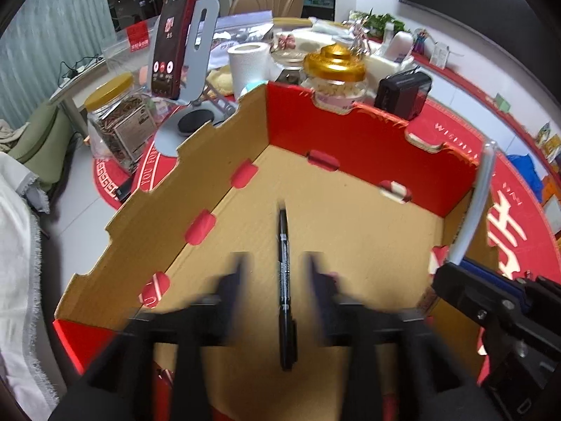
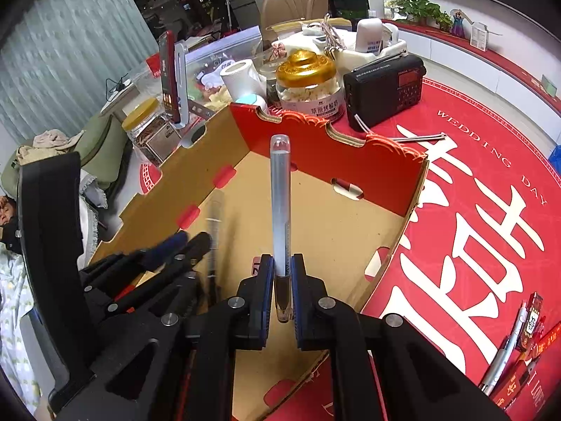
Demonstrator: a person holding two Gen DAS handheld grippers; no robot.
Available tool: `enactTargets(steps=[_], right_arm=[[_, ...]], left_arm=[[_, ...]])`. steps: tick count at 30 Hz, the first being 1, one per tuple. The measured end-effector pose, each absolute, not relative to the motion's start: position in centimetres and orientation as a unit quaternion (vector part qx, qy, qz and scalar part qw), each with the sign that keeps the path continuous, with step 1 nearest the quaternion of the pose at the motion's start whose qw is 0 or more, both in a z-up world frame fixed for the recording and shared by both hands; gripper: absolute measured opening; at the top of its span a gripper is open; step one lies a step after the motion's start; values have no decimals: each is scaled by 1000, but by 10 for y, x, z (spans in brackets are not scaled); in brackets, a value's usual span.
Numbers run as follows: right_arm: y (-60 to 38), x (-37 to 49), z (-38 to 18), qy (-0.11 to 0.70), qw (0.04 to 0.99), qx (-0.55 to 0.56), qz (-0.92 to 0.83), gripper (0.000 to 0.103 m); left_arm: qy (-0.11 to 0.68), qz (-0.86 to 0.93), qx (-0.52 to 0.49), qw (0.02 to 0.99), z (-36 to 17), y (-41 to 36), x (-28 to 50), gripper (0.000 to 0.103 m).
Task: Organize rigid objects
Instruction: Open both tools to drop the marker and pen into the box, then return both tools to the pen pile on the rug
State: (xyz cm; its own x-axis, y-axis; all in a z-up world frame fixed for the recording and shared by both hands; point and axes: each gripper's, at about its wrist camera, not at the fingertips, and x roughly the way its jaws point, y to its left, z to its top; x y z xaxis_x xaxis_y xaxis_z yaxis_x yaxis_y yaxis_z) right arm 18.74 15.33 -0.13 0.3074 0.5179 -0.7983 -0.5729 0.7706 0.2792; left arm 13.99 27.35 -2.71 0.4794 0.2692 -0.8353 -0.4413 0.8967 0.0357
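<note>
Two pens are in play, one per tool. Nearest in the left wrist view, the left tool has its fingers spread apart, blurred with motion, and a black pen lies lengthwise between them on the floor of the box. The fingers are clear of the pen on both sides, so it looks released, though the blur makes it hard to say whether it has fully settled on the cardboard.

The right tool is clamped on a clear pen, gripping it near its lower end so the barrel stands up and points away over the box interior. It hangs above the near right part of the box, beside the left tool.

By my reading, the step in hand is dropping pens into the box: the black one is in, the clear one is next. That move calls for lowering the right tool toward the cardboard floor, tipping the pen flat, ideally parallel to the black pen, and then spreading the fingers. The left tool should draw back first so the two do not clash inside the walls.

More pens wait on the red desk to the right, so the job seems well short of done. Farther off, behind the box, stand a gold-lidded jar, a radio and a phone on a stand.
</note>
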Motion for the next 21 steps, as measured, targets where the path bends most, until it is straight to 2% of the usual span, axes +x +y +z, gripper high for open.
enactTargets(steps=[1, 3, 4, 5, 6, 7, 8, 13, 21], right_arm=[[153, 188, -1, 484, 808, -30, 335, 14], [147, 189, 2, 481, 814, -26, 324, 35], [143, 189, 4, 479, 818, -22, 317, 59], [135, 188, 9, 466, 821, 0, 330, 71], [129, 186, 14, 462, 826, 7, 323, 75], [124, 184, 17, 459, 829, 11, 319, 92], [115, 180, 24, 451, 832, 23, 321, 102], [67, 156, 32, 436, 838, 54, 322, 102], [-80, 126, -12, 486, 841, 129, 201, 102]], left_arm=[[468, 220, -97, 851, -27, 278, 139, 84], [457, 221, -112, 854, -25, 284, 134, 86], [451, 228, -121, 854, -23, 288, 131, 91], [445, 232, -133, 855, -21, 292, 128, 100], [438, 235, -142, 856, -18, 296, 124, 102], [428, 234, -147, 860, -14, 297, 119, 103], [418, 233, -147, 866, -11, 296, 114, 103], [385, 192, -136, 892, 11, 263, 92, 103], [403, 50, -86, 910, 17, 141, 90, 103]])
